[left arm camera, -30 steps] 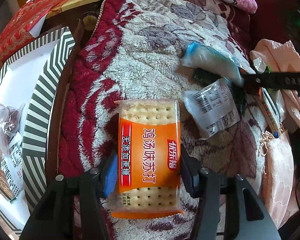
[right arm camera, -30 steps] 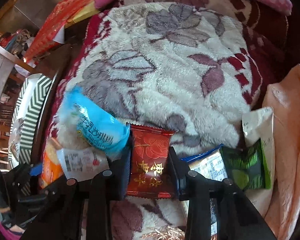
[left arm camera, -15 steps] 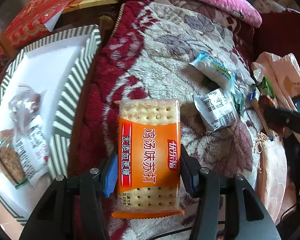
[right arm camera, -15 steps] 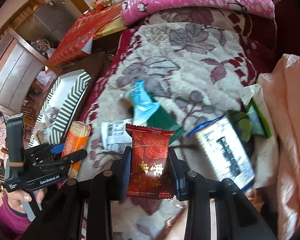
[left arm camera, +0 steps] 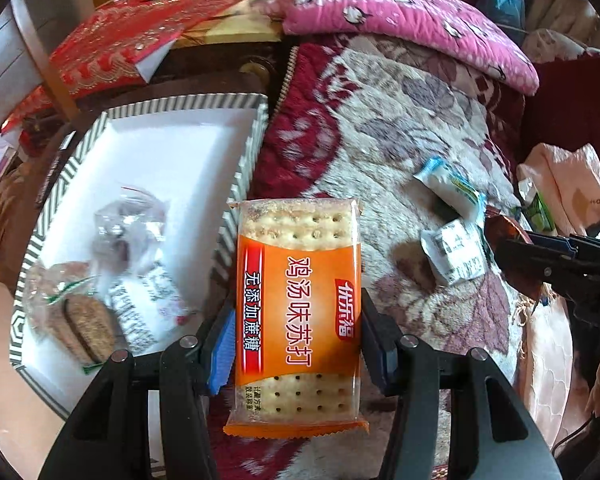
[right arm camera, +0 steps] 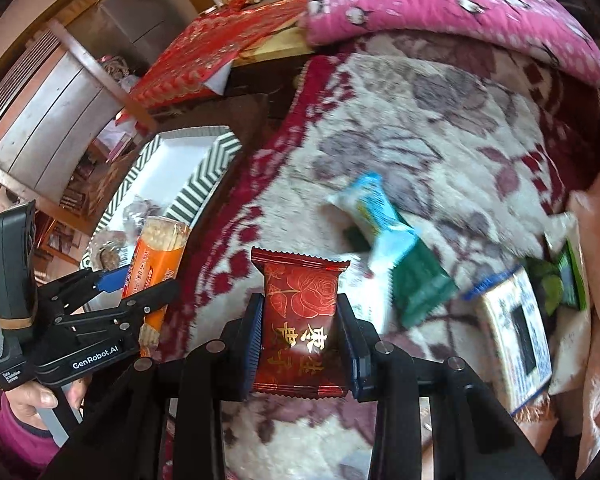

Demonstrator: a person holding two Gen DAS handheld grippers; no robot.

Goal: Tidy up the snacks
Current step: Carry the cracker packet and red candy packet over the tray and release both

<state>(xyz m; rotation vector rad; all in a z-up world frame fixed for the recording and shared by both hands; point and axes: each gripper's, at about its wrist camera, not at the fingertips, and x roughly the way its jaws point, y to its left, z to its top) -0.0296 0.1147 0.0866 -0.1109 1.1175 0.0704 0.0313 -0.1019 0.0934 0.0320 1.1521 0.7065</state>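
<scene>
My left gripper is shut on an orange cracker packet and holds it above the right rim of a striped white box. The box holds a brown biscuit pack and a clear bag. My right gripper is shut on a dark red rose-print packet, held above the floral blanket. The left gripper with its cracker packet also shows at the left of the right wrist view. The right gripper shows at the right edge of the left wrist view.
Loose snacks lie on the blanket: a blue-white packet, a green packet, a blue-edged box, green packs and a white packet. A pink pillow lies at the back. A red cloth covers a table.
Both grippers have lifted and swung left with their packets. The striped box now fills more of the left wrist view, and the loose snacks on the blanket look farther away.
</scene>
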